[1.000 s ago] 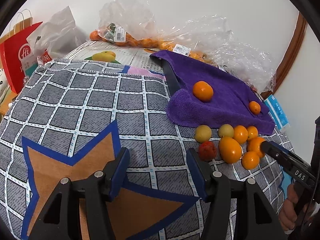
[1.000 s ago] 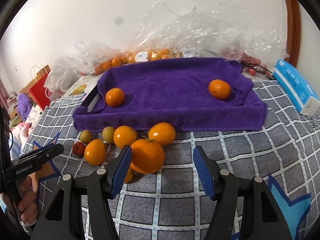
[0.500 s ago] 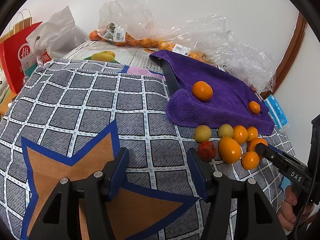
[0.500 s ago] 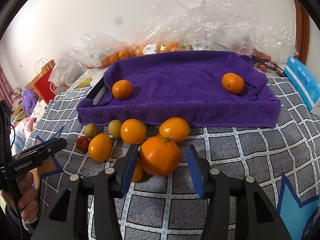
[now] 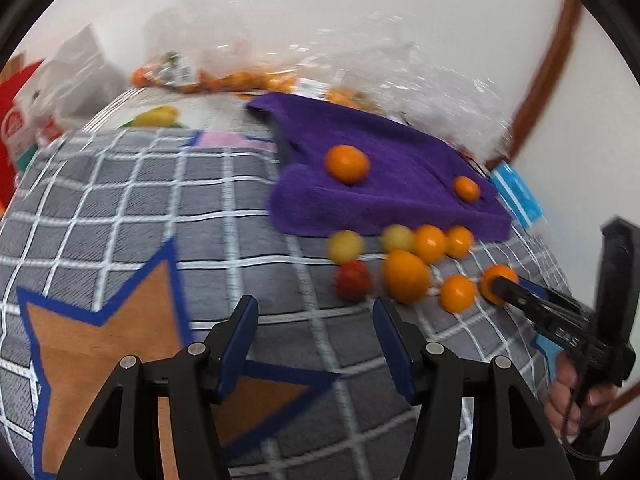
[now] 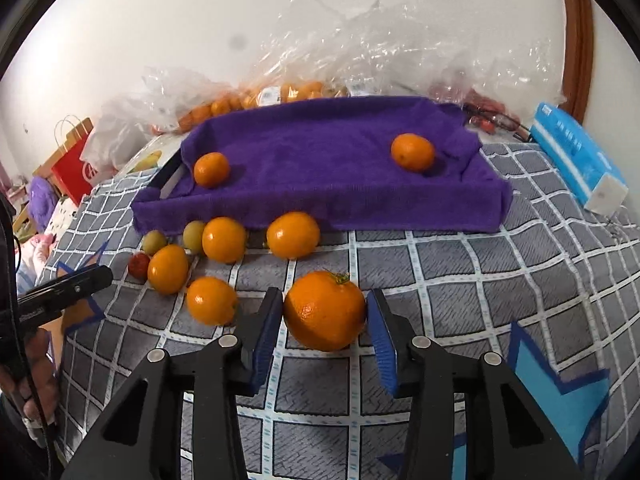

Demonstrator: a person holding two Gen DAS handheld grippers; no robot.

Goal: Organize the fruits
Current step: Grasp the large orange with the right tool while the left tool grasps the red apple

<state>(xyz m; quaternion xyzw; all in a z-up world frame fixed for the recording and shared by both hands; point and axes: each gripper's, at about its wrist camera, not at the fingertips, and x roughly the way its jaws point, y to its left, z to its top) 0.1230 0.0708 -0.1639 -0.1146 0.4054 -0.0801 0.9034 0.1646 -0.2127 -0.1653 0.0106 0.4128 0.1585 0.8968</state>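
Note:
A purple towel-lined tray point(image 6: 340, 208) holds two oranges point(image 6: 211, 169) point(image 6: 413, 152). In front of it lie loose oranges point(image 6: 224, 239) point(image 6: 293, 235) point(image 6: 168, 269) point(image 6: 211, 300), two yellow-green fruits point(image 6: 155, 241) and a small red fruit point(image 6: 138, 265). My right gripper point(image 6: 324, 294) is shut on a large stemmed orange point(image 6: 325, 314), a little apart from the pile; both blue pads press its sides. In the left wrist view that orange point(image 5: 489, 278) sits at the right gripper's tip. My left gripper point(image 5: 315, 302) stands open over the checked cover, empty, left of the red fruit point(image 5: 353, 285).
The surface is a grey checked cover point(image 6: 500, 280) with blue-edged star patches. Clear plastic bags of fruit point(image 6: 360, 60) line the back wall. A blue pack point(image 6: 576, 160) lies at the right, a red paper bag point(image 6: 74, 168) at the left. A hand point(image 5: 572, 400) holds the right gripper.
The right gripper's jaws have closed onto the large orange, which now sits apart from the other fruit. The left wrist view has shifted slightly and is blurred; its jaws are unchanged.

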